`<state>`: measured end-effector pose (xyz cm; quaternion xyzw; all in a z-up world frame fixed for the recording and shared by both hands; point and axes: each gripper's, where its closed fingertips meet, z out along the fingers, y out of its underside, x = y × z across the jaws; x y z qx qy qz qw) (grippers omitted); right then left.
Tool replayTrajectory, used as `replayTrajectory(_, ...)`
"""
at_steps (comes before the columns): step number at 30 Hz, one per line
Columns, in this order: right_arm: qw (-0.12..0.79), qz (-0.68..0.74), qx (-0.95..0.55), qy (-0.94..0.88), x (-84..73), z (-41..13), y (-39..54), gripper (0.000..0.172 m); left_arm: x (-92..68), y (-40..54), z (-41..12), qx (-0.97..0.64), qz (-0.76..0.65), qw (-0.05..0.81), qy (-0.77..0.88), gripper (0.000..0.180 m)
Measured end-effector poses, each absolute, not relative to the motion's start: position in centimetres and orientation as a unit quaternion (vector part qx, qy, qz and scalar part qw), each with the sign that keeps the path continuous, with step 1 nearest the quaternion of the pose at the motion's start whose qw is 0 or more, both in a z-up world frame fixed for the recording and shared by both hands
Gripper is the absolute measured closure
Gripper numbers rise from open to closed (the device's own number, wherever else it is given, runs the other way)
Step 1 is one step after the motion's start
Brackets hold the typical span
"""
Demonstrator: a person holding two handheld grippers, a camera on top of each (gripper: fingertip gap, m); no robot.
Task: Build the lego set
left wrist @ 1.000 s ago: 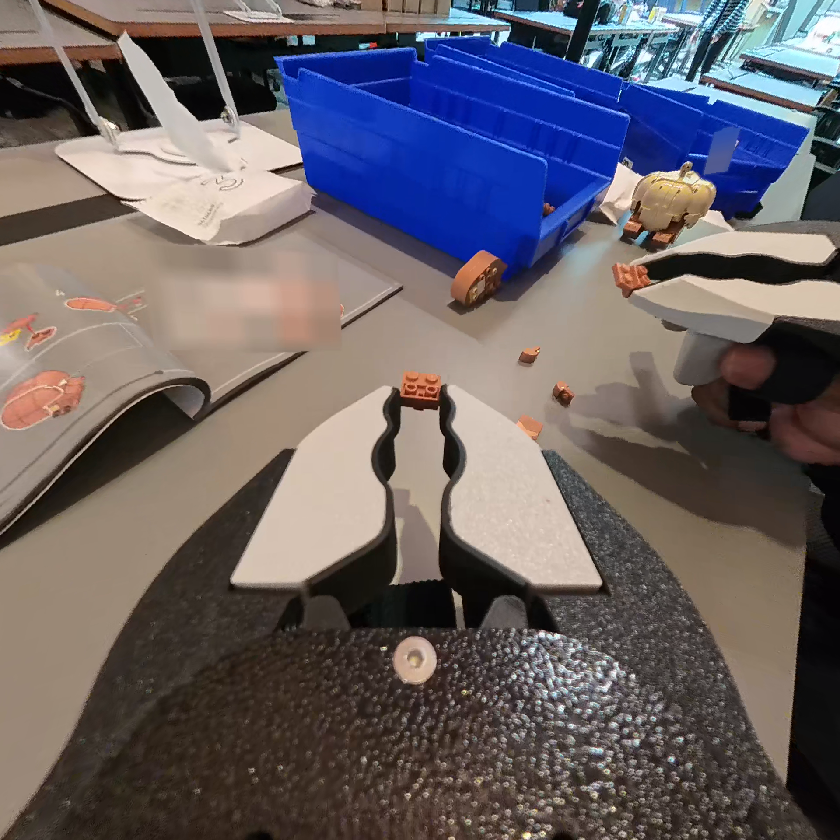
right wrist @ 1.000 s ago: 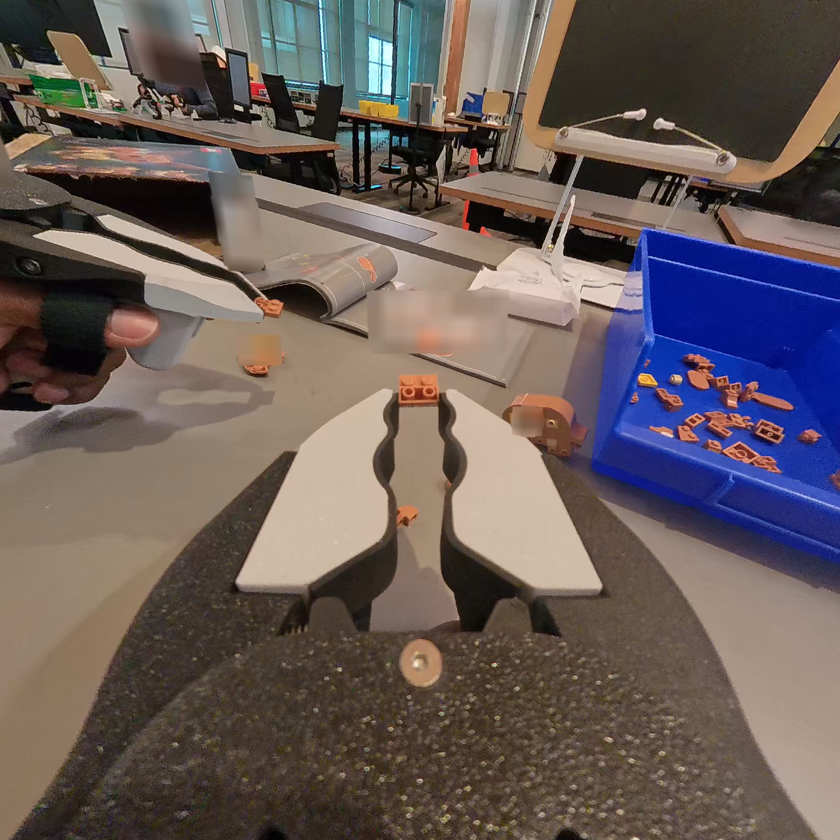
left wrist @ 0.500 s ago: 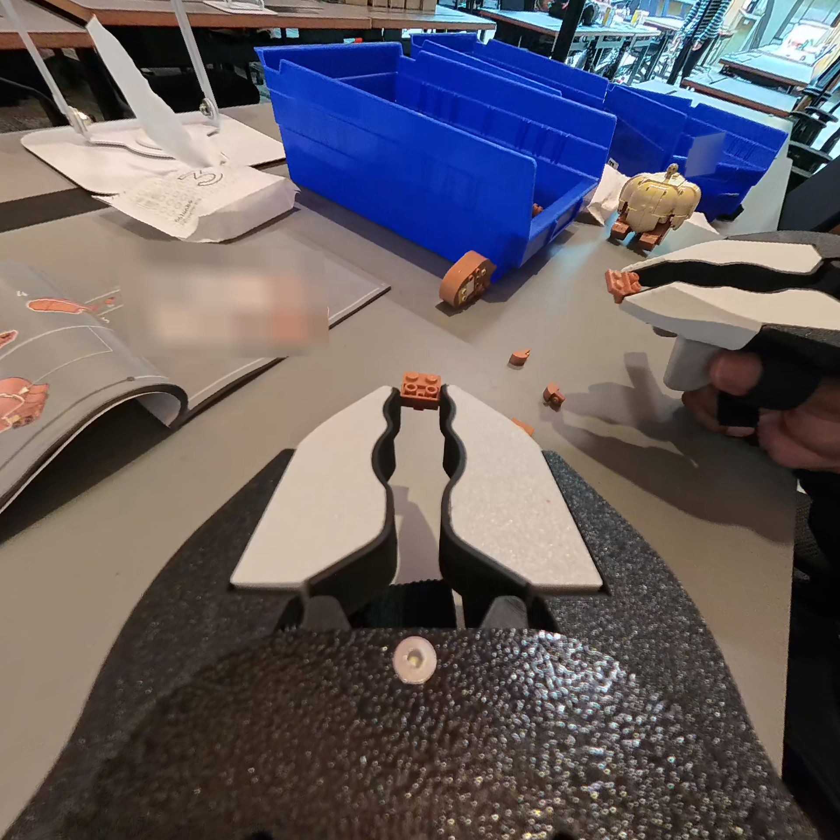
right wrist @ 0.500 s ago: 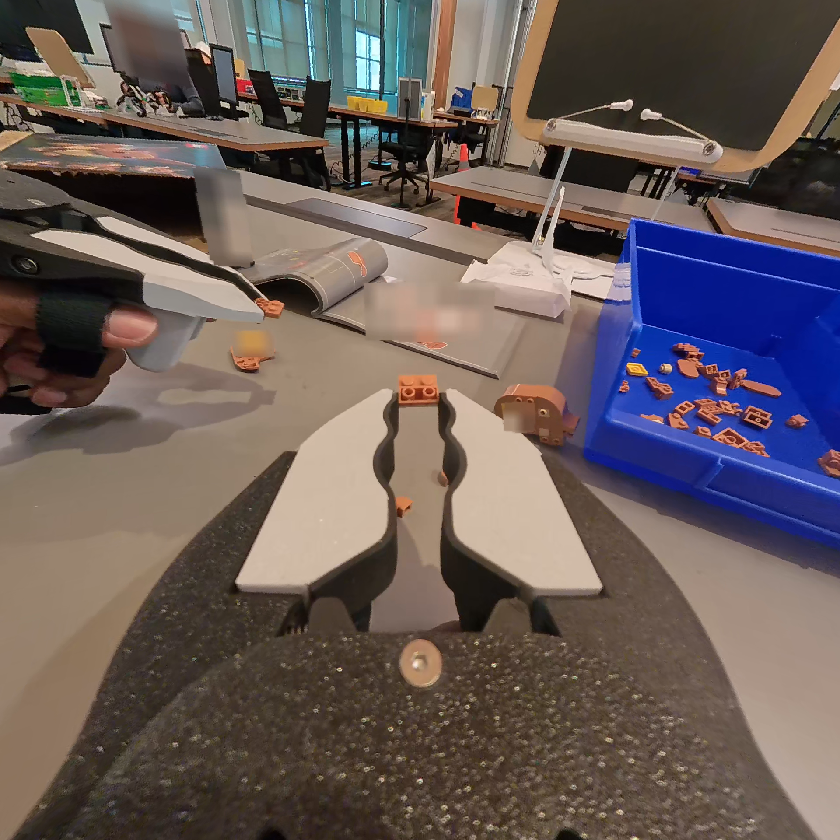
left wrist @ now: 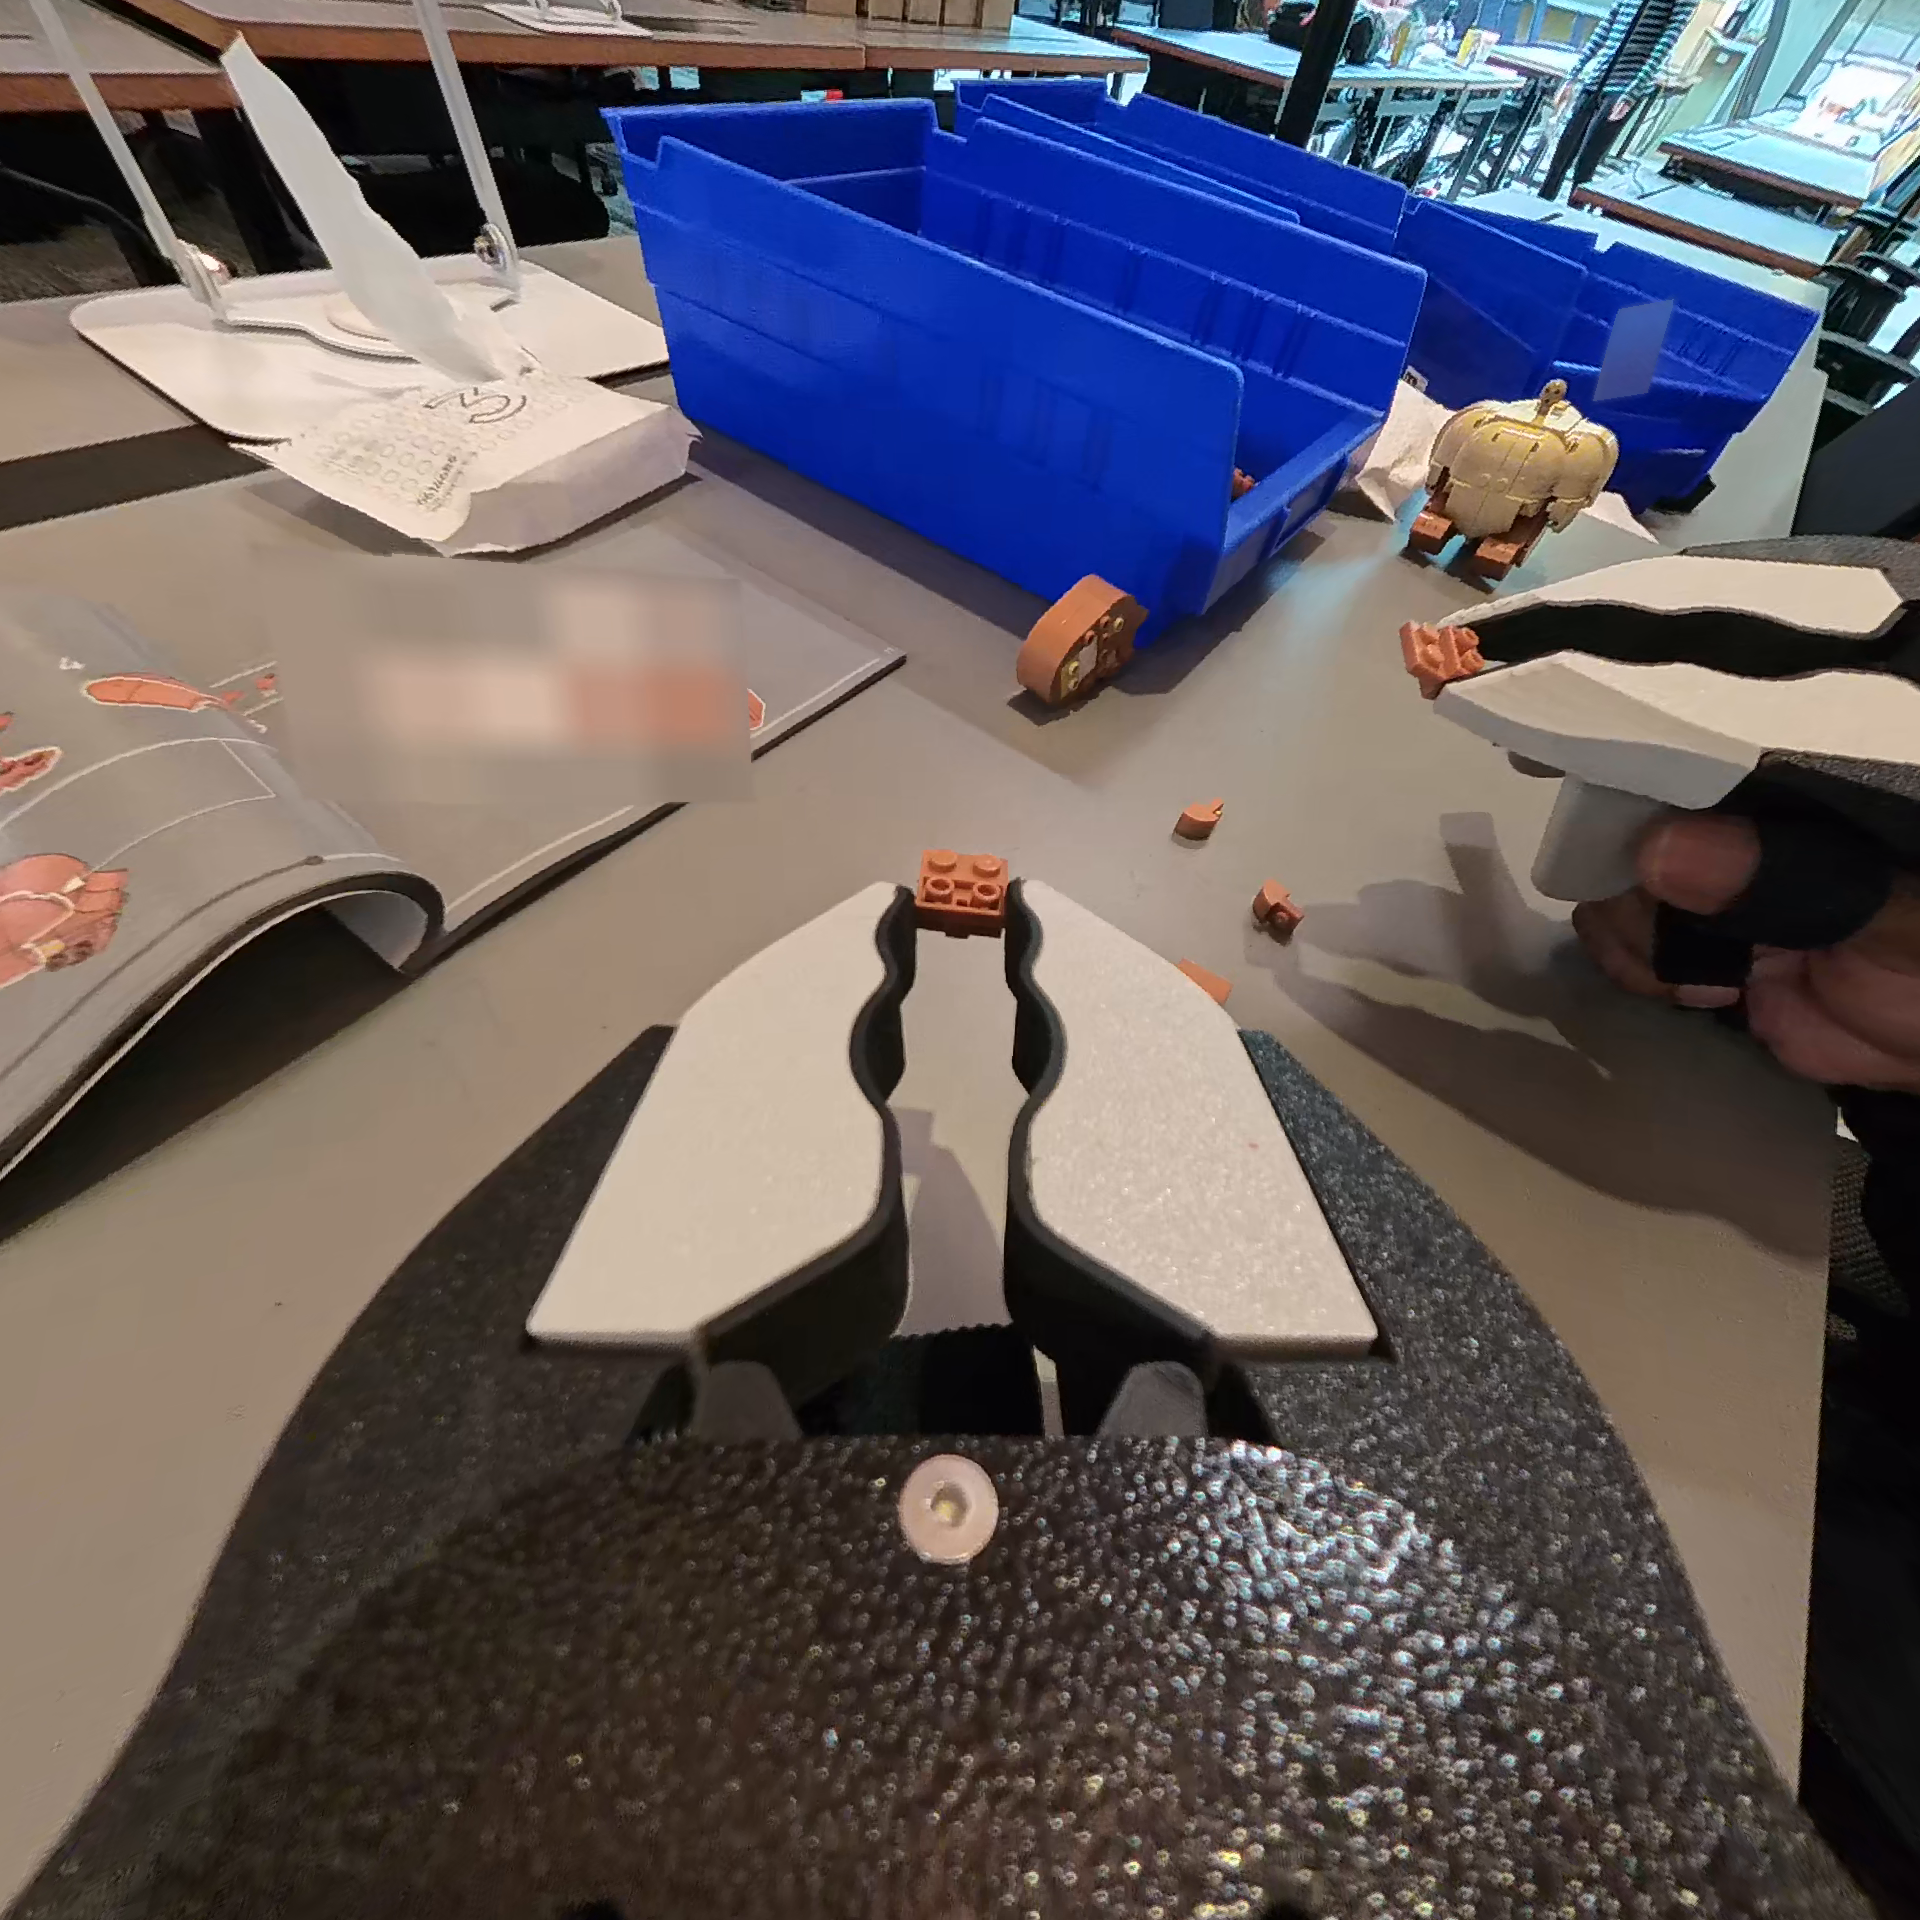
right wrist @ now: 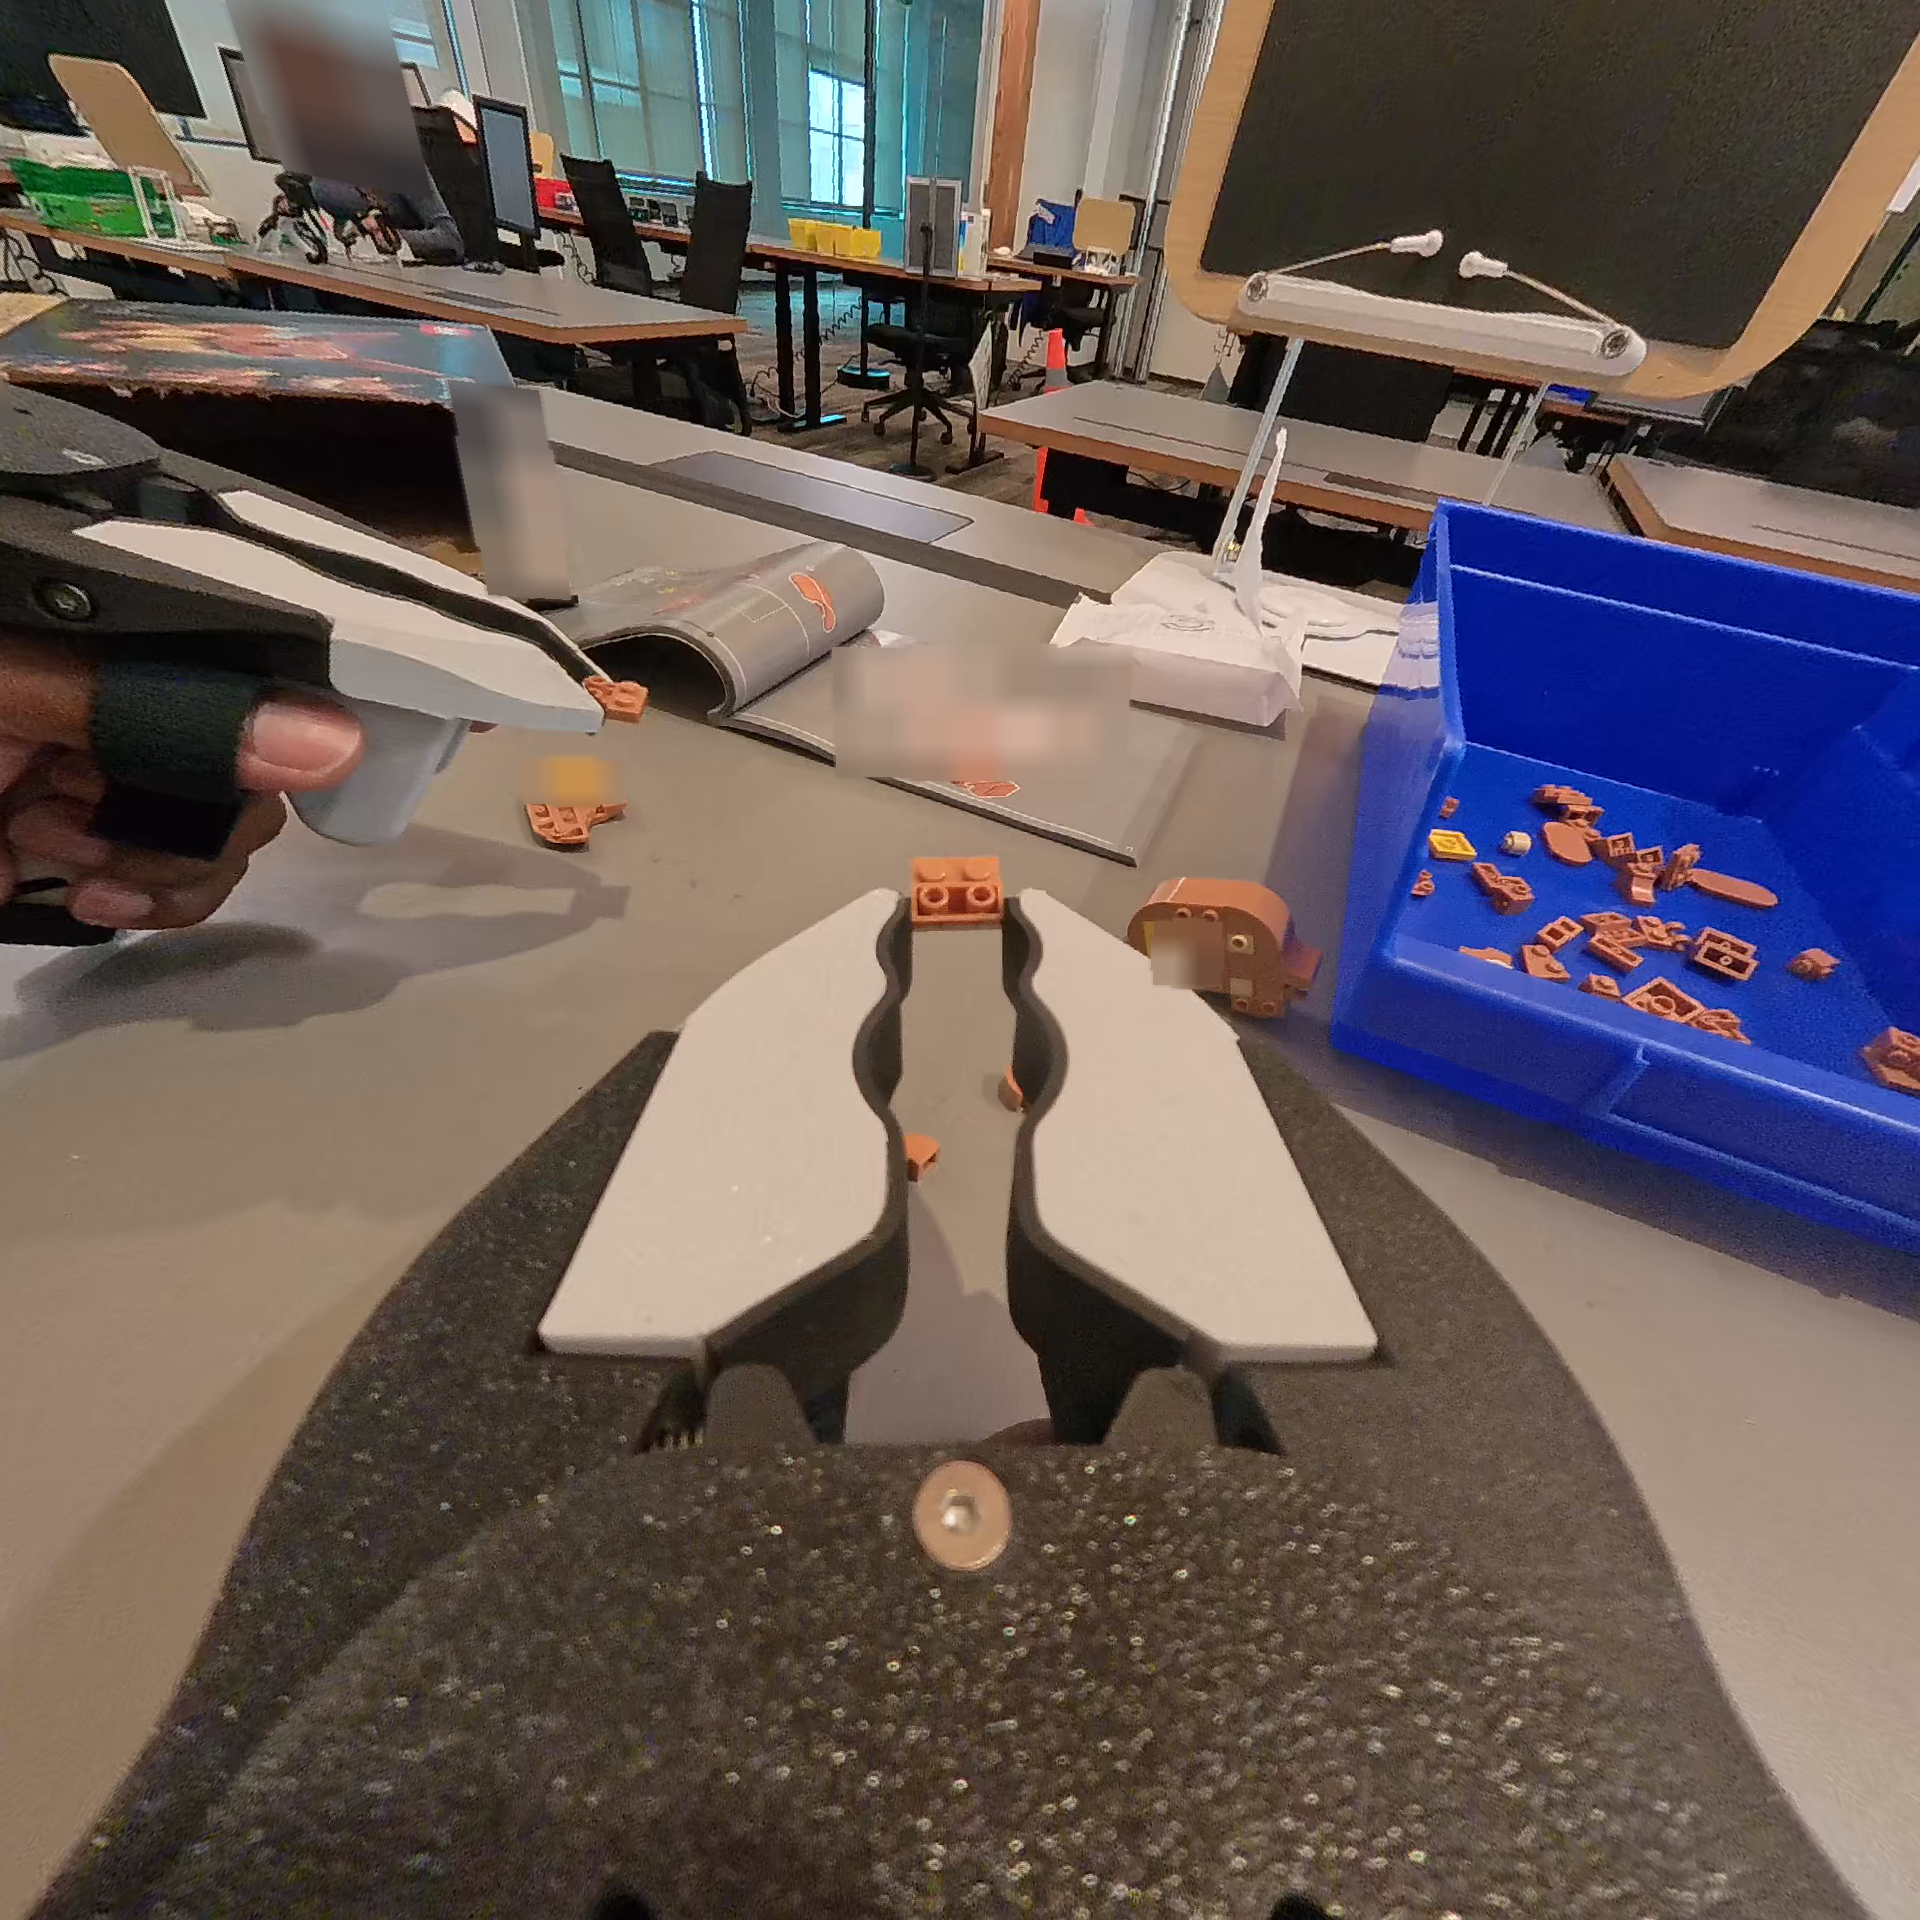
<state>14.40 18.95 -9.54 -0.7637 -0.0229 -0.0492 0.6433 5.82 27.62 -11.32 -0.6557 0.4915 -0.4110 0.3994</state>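
I hold both tongs level above the table point(left wrist: 1039, 748), near the blue bin point(left wrist: 935, 343). My left tongs point(left wrist: 961, 896) pinch a small brown brick point(left wrist: 963, 891); my right tongs point(right wrist: 957, 896) pinch another brown brick point(right wrist: 957, 889).

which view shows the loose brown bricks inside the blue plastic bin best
The right wrist view: it looks down into the open blue plastic bin, so the loose brown bricks scattered on its floor are plain. The left wrist view shows the bin's outer wall side-on; only a sliver of brown shows at its open end.
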Motion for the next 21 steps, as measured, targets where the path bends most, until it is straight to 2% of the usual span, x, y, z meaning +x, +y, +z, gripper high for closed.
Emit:
replayTrajectory(5,0.641,-0.049,-0.766,-0.024,14.4,-9.6,19.0,0.156,5.8,28.4,-10.2,-0.652,-0.407,0.411,0.491,0.164)
replayTrajectory(10,0.643,-0.046,-0.764,-0.02,14.5,-9.6,19.0,0.156,4.1,33.4,-7.3,-0.658,-0.345,0.479,0.468,0.164)
replayTrajectory(16,0.644,-0.043,-0.763,-0.019,14.5,-9.5,18.9,0.155,1.8,36.7,-10.3,-0.711,-0.344,0.444,0.423,0.164)
replayTrajectory(21,0.644,-0.042,-0.764,-0.019,14.5,-9.5,18.9,0.155,1.3,36.5,-7.2,-0.689,-0.321,0.484,0.433,0.165)
